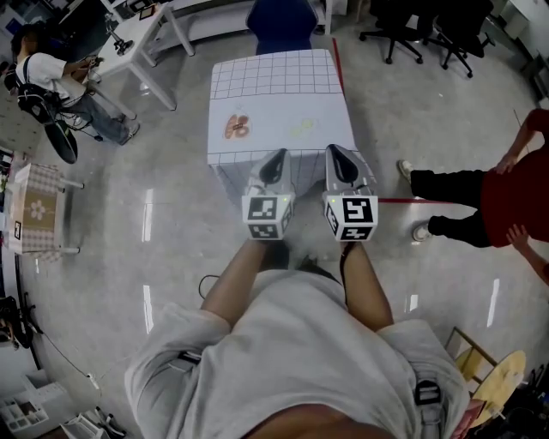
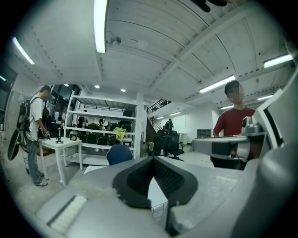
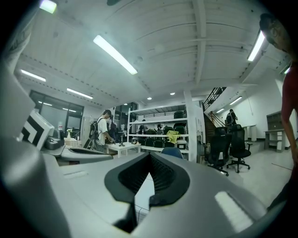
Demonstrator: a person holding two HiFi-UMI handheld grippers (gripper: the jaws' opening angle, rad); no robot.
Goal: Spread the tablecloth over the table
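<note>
A white tablecloth with a thin grid and small prints lies over the table, its near edge hanging down the front. My left gripper and right gripper sit side by side at that near edge, pointing away from me. In the left gripper view the jaws of the left gripper meet at the tips, with gridded tablecloth filling the wedge between them. The right gripper looks the same, shut with the white tablecloth between its jaws.
A blue chair stands at the table's far end. A person in red stands close on the right. Another person with a backpack is by a white desk at far left. A small checked table stands left; black office chairs far right.
</note>
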